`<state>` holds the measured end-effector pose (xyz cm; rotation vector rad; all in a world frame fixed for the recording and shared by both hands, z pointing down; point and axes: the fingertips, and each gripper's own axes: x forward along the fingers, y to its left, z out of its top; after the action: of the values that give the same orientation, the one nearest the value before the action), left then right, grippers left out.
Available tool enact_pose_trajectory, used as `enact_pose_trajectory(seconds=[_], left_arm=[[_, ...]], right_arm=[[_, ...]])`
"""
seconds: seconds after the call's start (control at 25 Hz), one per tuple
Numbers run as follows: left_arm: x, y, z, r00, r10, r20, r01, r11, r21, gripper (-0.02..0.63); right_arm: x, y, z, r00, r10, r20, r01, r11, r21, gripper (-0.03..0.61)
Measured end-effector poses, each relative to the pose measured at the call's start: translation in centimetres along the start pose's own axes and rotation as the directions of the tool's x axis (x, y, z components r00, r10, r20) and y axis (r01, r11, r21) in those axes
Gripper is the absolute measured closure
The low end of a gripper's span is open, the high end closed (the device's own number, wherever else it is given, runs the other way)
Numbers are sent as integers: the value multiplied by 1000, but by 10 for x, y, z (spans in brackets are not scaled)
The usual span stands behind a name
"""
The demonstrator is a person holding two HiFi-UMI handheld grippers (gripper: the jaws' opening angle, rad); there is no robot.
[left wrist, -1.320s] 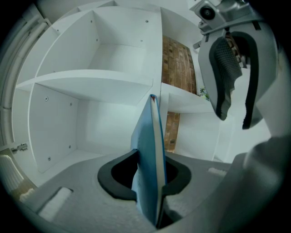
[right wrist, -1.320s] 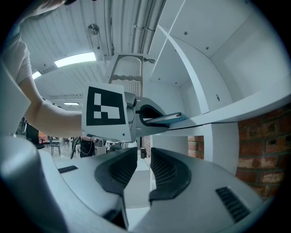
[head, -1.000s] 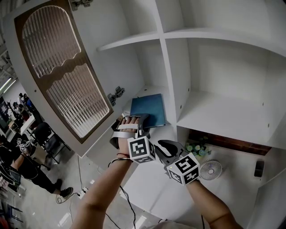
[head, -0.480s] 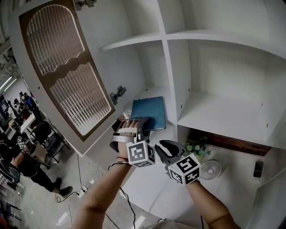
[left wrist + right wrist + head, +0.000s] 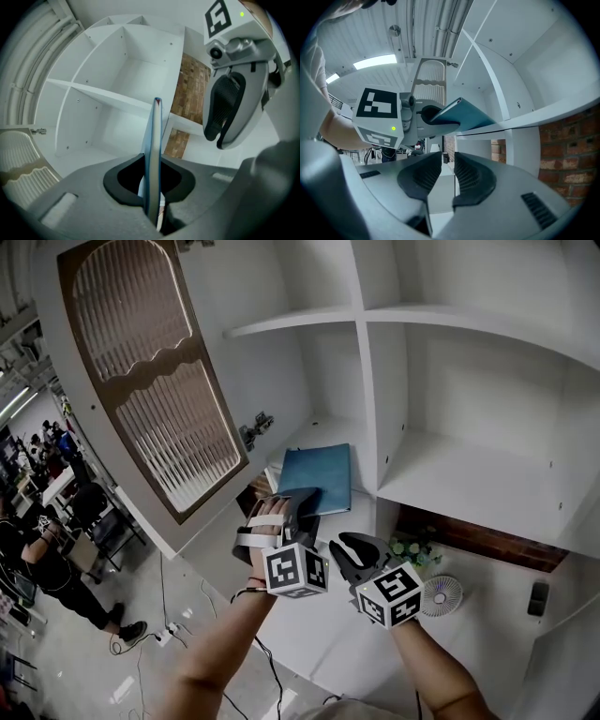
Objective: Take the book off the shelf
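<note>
**Book clamped at its near edge, not yet clear of the shelf**

Nearest the person, the right gripper [image 5: 361, 557] is idling just beside the left one. In its own view its jaws [image 5: 447, 176] are standing slightly apart with nothing between them. It appears to be waiting in reserve, close enough to support the book if the grip on it proves weak.

The left gripper [image 5: 302, 510] is doing the work. Its jaws have just been closing, and the left gripper view shows the book [image 5: 153, 140] edge-on between them, with the pads pressing on both covers. The grip is sitting at the very edge of the book, probably because that edge is the only part reachable from the front.

Beyond the jaws, the blue book [image 5: 319, 476] is lying nearly flat. Most of it is resting over the board of the lower left compartment of the shelf [image 5: 314, 432], beside the upright divider. The thin, one-sided hold is likely to let the far end sag once the board stops carrying it.

Farther left, the door [image 5: 150, 371] is standing wide open, leaving the compartment clear for a straight pull.
</note>
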<state>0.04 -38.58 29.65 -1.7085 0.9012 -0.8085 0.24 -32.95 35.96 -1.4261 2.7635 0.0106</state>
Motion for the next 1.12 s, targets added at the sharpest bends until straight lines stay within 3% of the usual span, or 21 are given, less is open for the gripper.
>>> enact_pose_trajectory(seconds=[0.4,0.72,1.12], left_arm=[[-31,11,7,997,52,61,-40,982,-185,565],[-54,24,6,988,123,97,-82,934,-348,565],[-69,26,-3,978,178,105,-110,879,-463,566]], right_arm=[[-3,3,6,1000,-5,6,5,1000,-1,491],[-1,11,11,1000,10,8,-10,1000,-14,491],[2,18,15,1000,24,15,-23,1000,-15,491]])
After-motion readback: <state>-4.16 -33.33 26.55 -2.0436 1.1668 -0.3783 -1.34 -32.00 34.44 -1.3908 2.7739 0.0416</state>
